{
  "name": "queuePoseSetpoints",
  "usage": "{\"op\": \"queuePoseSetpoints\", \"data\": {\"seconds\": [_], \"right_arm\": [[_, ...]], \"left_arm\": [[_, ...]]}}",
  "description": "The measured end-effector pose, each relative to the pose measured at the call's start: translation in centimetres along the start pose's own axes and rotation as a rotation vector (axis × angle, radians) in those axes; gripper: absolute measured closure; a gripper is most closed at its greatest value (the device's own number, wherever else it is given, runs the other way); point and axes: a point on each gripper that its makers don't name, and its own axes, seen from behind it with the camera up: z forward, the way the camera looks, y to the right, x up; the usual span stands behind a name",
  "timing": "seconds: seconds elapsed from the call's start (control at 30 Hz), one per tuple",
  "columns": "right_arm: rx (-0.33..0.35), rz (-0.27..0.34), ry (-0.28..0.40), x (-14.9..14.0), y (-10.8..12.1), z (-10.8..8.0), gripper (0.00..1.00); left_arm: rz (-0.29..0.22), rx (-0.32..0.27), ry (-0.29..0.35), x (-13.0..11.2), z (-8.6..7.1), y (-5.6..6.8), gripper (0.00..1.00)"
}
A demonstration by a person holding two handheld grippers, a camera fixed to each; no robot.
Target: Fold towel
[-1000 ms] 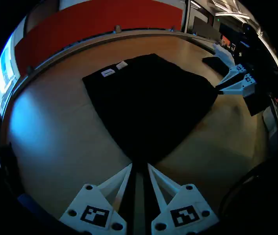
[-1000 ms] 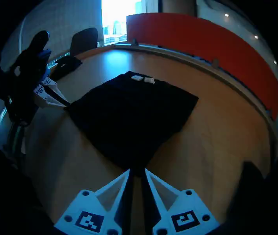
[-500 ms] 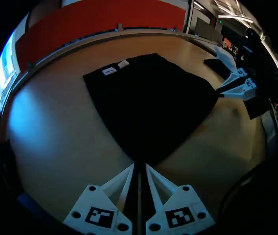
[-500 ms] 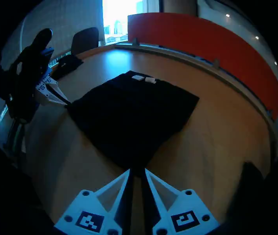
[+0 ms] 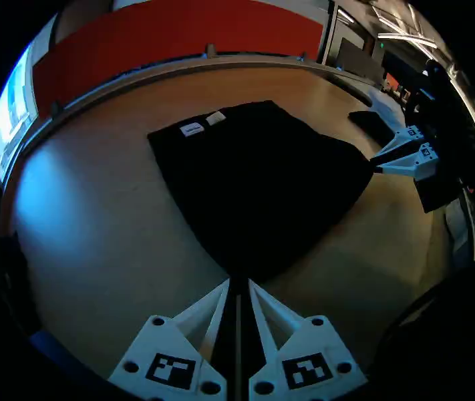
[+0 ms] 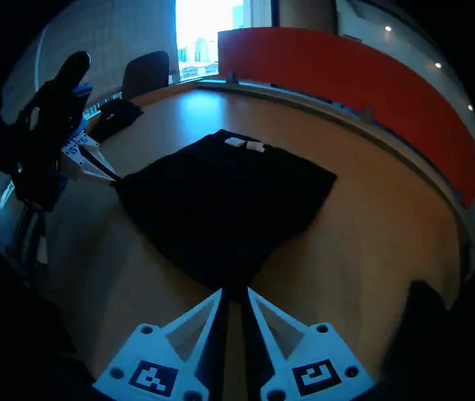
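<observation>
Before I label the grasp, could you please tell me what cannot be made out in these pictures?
Left gripper view: whether the left gripper pinches the towel corner; black cloth merges with the dark finger gap.
Right gripper view: same for the right gripper.
Both views: towel layers, lost in dim light.
White tags: too small to read.

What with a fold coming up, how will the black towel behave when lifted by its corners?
Probably floppy: the black towel lies flat, following the table. It will likely sag between the left tongs and right tongs, which pinch neighbouring corners. Probably light too: it looks thin at its edges.
</observation>
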Motion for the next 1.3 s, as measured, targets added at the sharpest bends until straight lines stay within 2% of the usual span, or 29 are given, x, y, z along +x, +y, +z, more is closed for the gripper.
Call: {"op": "queuePoseSetpoints", "data": {"seconds": [0.57, 0.97, 1.3], "right_arm": [[0.004, 0.019, 0.105, 4.9, -0.7, -3.7, 0.88], [0.009, 0.024, 0.136, 7.0, -1.0, -6.9, 0.88], [0.014, 0.014, 0.136, 7.6, -1.6, -8.5, 0.88]], "left_arm": [[-0.058, 0.003, 0.084, 4.6, -4.4, -0.3, 0.96], [-0.092, 0.018, 0.105, 5.2, -7.8, 0.1, 0.97], [-0.124, 0.005, 0.120, 5.2, -9.8, 1.3, 0.96]]}}
